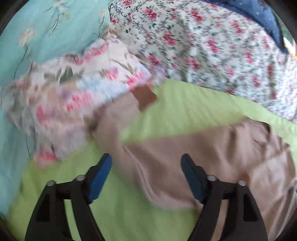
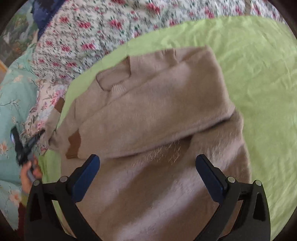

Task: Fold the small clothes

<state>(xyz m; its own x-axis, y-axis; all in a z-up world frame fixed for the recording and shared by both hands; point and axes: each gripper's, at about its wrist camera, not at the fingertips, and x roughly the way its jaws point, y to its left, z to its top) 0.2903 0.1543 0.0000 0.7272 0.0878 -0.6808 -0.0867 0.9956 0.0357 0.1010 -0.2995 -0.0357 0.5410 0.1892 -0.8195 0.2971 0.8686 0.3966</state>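
A beige knitted sweater (image 2: 157,115) with brown patches lies on a light green sheet (image 2: 259,83), one side folded over its body. My right gripper (image 2: 147,163) is open and empty just above its lower half. In the left wrist view the sweater (image 1: 185,157) stretches from centre to right. My left gripper (image 1: 146,161) is open and empty over its sleeve. The left gripper also shows in the right wrist view (image 2: 26,150) at the left edge, held by a hand.
A pale floral garment (image 1: 74,92) lies bunched at the sweater's left. A white quilt with red flowers (image 1: 204,46) lies behind. A turquoise floral cover (image 1: 46,27) is at the left. A dark blue cloth (image 1: 259,16) is at the back.
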